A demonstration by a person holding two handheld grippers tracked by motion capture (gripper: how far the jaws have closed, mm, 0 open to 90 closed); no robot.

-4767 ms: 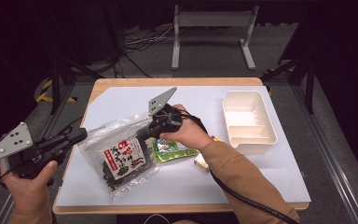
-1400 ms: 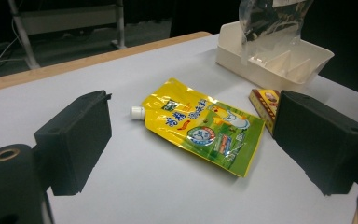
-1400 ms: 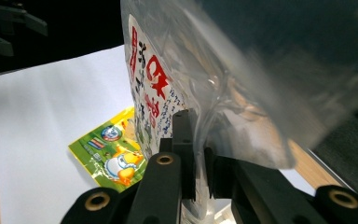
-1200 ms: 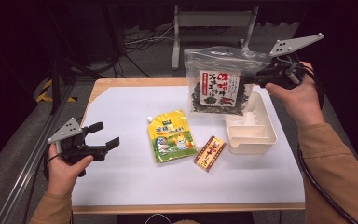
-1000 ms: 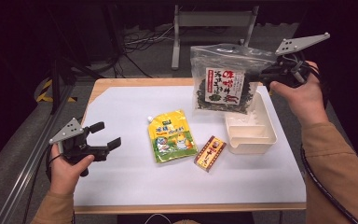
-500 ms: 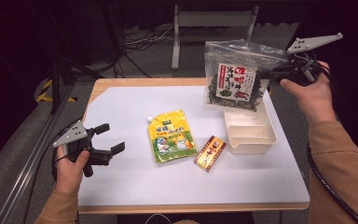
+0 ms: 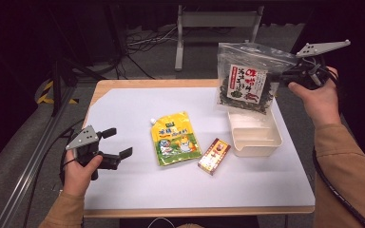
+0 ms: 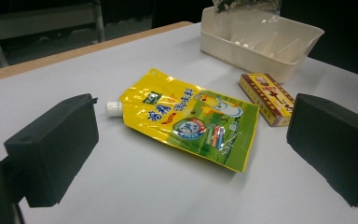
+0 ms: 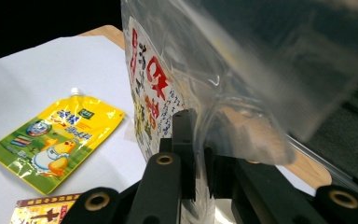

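Note:
A clear bag of dark dried food with a red and white label (image 7: 245,81) (image 9: 168,93) hangs in the air over the far end of the cream tray (image 7: 255,134) (image 8: 261,39). My right gripper (image 7: 285,75) (image 9: 196,154) is shut on the bag's edge, held up at the right. A yellow spouted pouch (image 7: 173,137) (image 8: 186,119) (image 9: 51,137) lies flat mid-table, with a small red and yellow box (image 7: 214,156) (image 8: 266,97) (image 9: 42,212) beside it. At the table's left, my left gripper (image 7: 120,143) (image 8: 191,154) rests open, jaws wide, pointing at the pouch with nothing between them.
The white table mat (image 7: 138,190) lies on a wooden table with its edge near the bag. Dark floor, cables and a metal stand (image 7: 214,19) lie beyond the far edge. A rail (image 7: 33,161) runs along the left side.
My right gripper has carried the bag rightward and slightly down, from above the table's back edge to above the tray. The left hand has shifted only slightly.

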